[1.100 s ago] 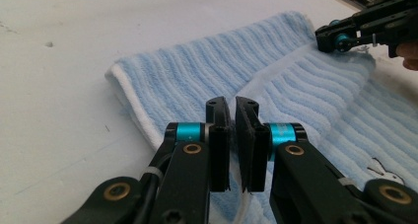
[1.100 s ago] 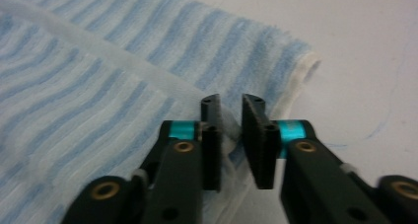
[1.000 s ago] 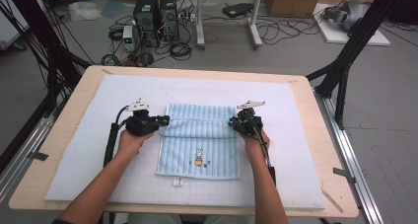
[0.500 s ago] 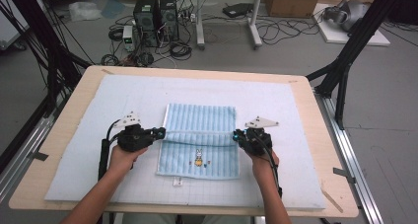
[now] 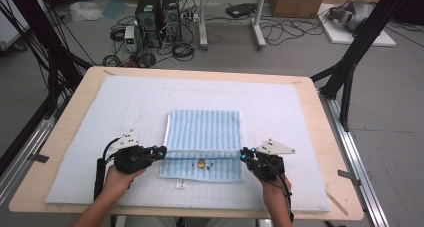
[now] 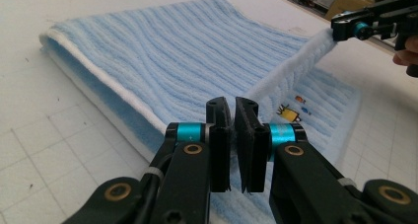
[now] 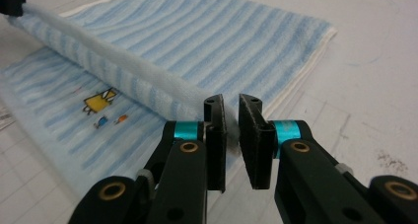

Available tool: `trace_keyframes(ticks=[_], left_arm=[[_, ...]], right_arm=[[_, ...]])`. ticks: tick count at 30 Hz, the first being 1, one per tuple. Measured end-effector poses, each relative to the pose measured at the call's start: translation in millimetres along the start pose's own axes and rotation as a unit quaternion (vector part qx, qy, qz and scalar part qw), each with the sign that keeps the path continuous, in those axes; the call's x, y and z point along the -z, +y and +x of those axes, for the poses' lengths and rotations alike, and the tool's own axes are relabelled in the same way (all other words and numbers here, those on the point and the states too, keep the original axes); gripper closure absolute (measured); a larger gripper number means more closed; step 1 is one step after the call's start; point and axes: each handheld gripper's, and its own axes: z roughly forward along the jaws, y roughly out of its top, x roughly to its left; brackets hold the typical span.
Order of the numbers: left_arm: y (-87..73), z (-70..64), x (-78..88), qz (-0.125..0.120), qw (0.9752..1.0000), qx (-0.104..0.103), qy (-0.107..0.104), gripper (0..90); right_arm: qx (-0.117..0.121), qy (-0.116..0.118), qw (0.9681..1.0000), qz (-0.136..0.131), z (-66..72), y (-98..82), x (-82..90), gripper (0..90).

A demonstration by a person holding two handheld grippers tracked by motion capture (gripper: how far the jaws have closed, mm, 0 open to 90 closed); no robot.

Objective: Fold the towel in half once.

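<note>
A light blue striped towel [image 5: 202,129] lies on the white gridded mat [image 5: 280,112], its upper layer doubled over toward me. A small yellow cartoon print [image 5: 201,163] shows on the lower layer near the front edge. My left gripper [image 5: 162,151] is shut on the left corner of the folded-over edge, and the cloth runs between its pads [image 6: 219,130]. My right gripper [image 5: 243,153] is shut on the right corner of that edge, which runs taut between the two. In the right gripper view the towel [image 7: 197,31] ends in a rolled edge at the right gripper [image 7: 231,103].
The mat covers most of a wooden table [image 5: 330,137]. Black frame posts [image 5: 350,62] stand at both sides of the table. Computer cases [image 5: 155,12] and cables lie on the floor beyond the far edge.
Both hands have moved toward me across the table, drawing the towel's far edge over its lower half. The fold now lies near the cartoon print.
</note>
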Motion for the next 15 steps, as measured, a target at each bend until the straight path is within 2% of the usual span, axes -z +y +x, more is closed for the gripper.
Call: trace_keyframes(ticks=[5,15], left_arm=[[-5.5,-6.0,5.7,0.004,1.0,-0.008,0.001,84.0],[-17.7,-11.8,11.9,0.026,0.9996,-0.004,-0.006,83.6]], right_arm=[[0.008,0.003,0.9999,0.005,5.9,-7.6,4.1,81.2],[0.026,0.01,0.9995,0.013,19.1,-13.2,12.1,81.2]])
